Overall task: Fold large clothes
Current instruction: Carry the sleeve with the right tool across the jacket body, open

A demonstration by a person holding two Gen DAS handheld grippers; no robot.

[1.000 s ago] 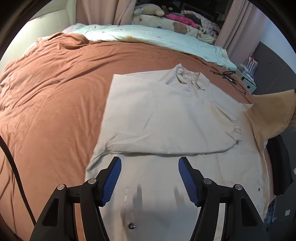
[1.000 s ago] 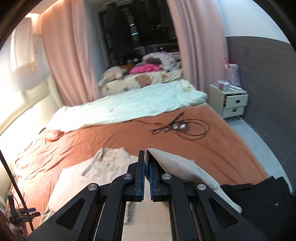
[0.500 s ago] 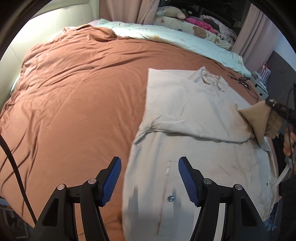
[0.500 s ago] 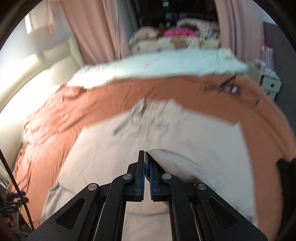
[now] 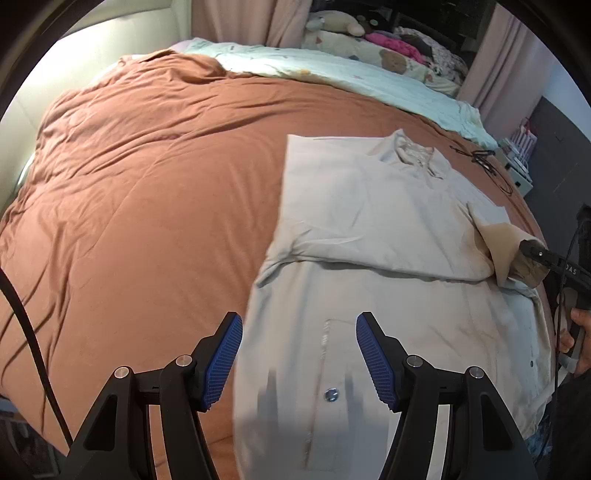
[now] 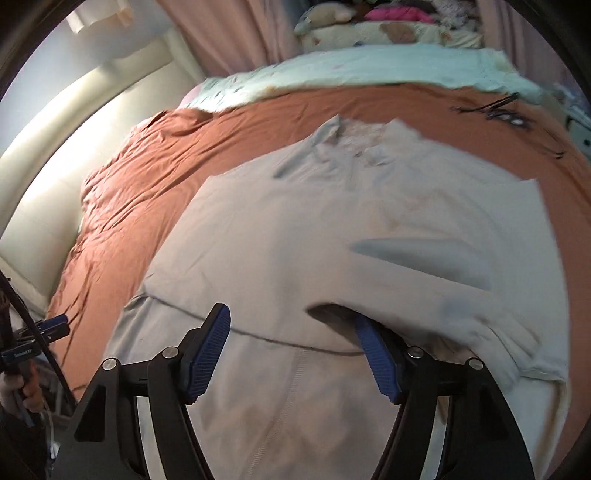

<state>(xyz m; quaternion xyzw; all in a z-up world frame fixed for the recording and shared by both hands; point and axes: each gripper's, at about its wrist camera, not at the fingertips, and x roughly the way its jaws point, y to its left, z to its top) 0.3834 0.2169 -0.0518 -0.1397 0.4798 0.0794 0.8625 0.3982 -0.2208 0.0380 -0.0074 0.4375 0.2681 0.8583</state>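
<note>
Just above the near hem, your left gripper hung with its jaws wide and nothing between them. Beyond it, your right gripper, clamped on the sleeve a second earlier, was opening, and the sleeve had dropped across the beige shirt lying flat on the brown bedspread. You'd finished that sleeve fold; both grippers were free for the next one.

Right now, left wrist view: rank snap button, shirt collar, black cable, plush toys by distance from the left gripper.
From the left gripper:
1. Snap button, between the fingers, on the beige shirt.
2. Shirt collar, up the shirt, right of centre.
3. Black cable, further right on the brown cover.
4. Plush toys, past the bed's far edge.
</note>
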